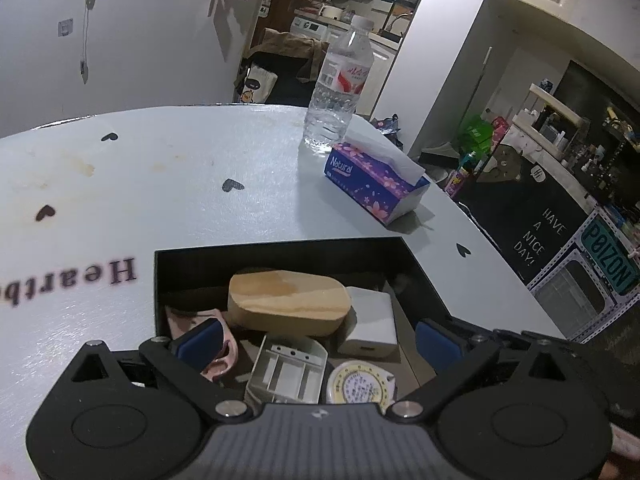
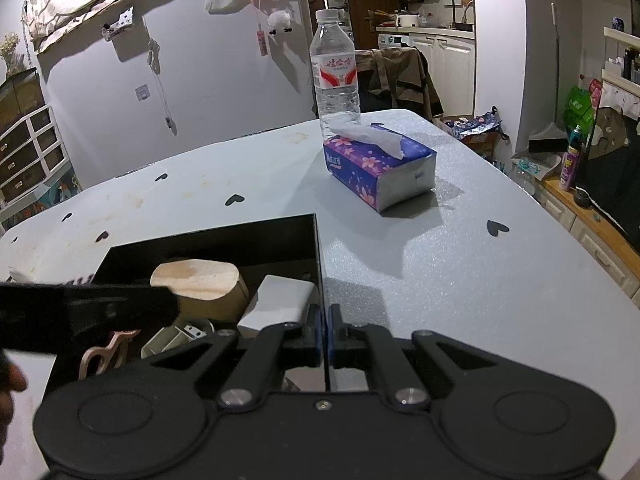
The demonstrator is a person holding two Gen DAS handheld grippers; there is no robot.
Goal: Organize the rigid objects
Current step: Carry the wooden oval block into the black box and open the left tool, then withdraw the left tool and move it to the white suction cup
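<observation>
Currently the left hand-held gripper (image 1: pixel 316 342) hangs over the open black box (image 1: pixel 280 252) with its blue pads spread wide and nothing between them. The box sits on the counter (image 1: pixel 200 184) and holds a wooden oval block (image 1: pixel 288 300), a white charger (image 1: pixel 370 320), a grey compartment tray (image 1: pixel 286 372), a round yellow tape measure (image 1: pixel 360 384) and a pink piece (image 1: pixel 218 344). The right hand-held gripper (image 2: pixel 323 330) is fully closed, pinching the box's thin right wall (image 2: pixel 319 248). A tissue pack (image 2: pixel 380 168) and water bottle (image 2: pixel 334 68) stand near each other beyond the box.
</observation>
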